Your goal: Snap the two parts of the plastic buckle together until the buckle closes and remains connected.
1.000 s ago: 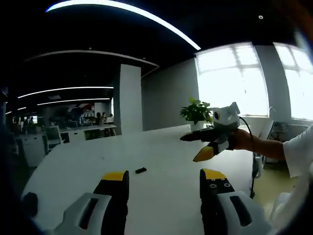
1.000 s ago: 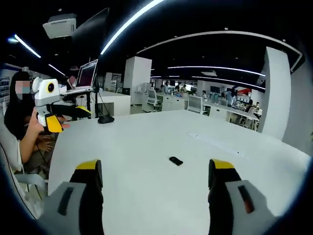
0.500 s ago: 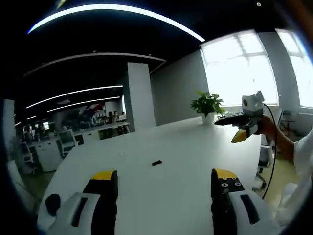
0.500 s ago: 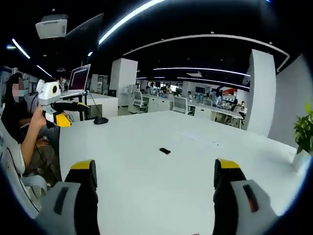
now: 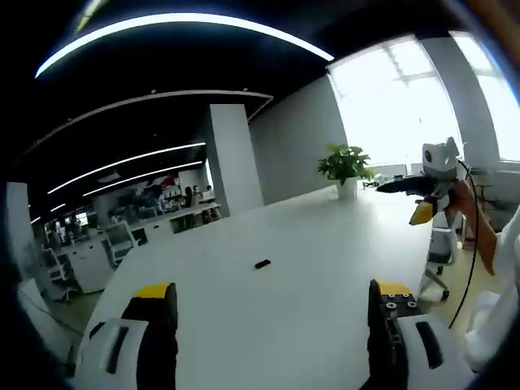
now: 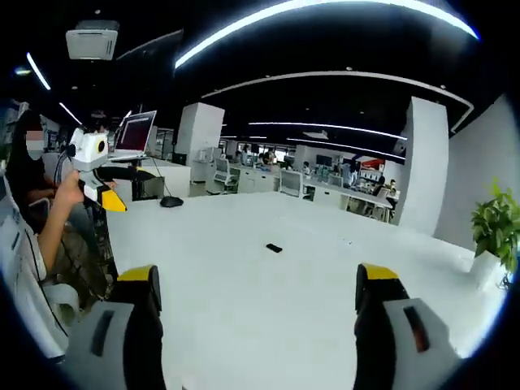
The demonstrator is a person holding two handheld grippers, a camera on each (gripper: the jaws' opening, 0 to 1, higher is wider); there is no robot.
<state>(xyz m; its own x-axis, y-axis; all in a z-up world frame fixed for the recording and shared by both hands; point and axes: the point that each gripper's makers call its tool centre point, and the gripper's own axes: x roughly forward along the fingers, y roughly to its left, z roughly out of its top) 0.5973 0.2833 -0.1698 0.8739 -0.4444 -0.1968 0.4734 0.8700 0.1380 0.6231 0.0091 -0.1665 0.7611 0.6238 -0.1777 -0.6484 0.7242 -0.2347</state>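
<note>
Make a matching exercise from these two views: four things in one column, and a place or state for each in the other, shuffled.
1. buckle
2. potted plant
3. left gripper
4. laptop

A. open, nothing between its jaws
B. at the table's far edge, by the window
C. lying alone, mid-table
D. screen lit, on a stand beyond the table

Pairs: 1-C, 2-B, 3-A, 4-D

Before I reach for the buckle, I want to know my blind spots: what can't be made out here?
- Buckle: a tiny dark speck on the white table in both views; too small to tell whether it is one part or two, or joined.
- Left hand-held gripper: its body is cut off by the bottom edge.
- Right hand-held gripper: likewise cut off below.
</note>
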